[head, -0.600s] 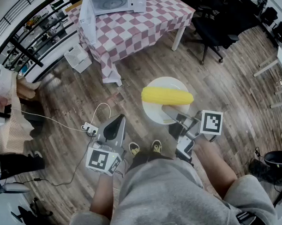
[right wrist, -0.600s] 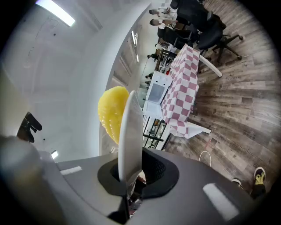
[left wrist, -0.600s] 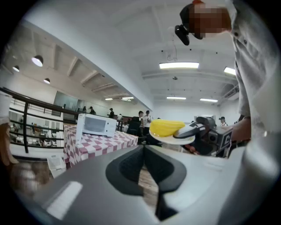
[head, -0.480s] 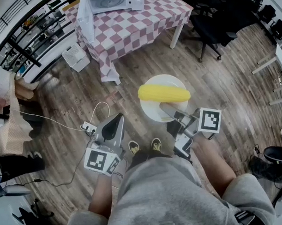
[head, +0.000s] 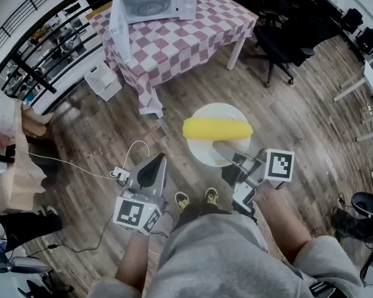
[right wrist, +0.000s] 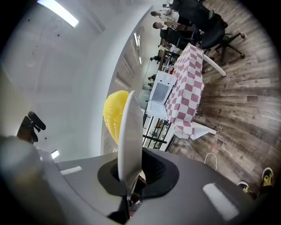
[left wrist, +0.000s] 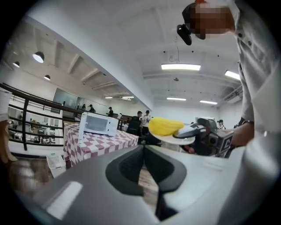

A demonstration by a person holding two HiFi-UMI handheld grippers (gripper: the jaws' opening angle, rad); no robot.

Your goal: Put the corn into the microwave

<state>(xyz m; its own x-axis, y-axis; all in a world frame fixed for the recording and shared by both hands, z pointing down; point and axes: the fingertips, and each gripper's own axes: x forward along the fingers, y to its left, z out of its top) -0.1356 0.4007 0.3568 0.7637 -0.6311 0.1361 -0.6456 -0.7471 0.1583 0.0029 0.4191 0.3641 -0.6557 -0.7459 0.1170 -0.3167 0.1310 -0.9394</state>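
A yellow corn cob point(head: 217, 128) lies on a white plate point(head: 206, 152) that I carry above the wooden floor. My right gripper point(head: 224, 150) is shut on the plate's near rim; in the right gripper view the plate point(right wrist: 131, 138) stands edge-on between the jaws with the corn point(right wrist: 114, 115) behind it. My left gripper point(head: 152, 170) is shut and holds nothing, left of the plate. The white microwave point(head: 154, 5) stands with its door point(head: 118, 24) swung open on the checkered table point(head: 176, 39) far ahead. The left gripper view shows the microwave point(left wrist: 99, 124) and the corn point(left wrist: 164, 126).
A white power strip with its cable point(head: 120, 173) lies on the floor ahead of the left gripper. A white crate point(head: 102, 79) sits left of the table. Black office chairs point(head: 286, 35) stand to the table's right. My shoes point(head: 194, 199) show below.
The table and microwave have shifted slightly nearer and lower in the head view. The plate with the corn stays in the right gripper; the left gripper keeps its place.
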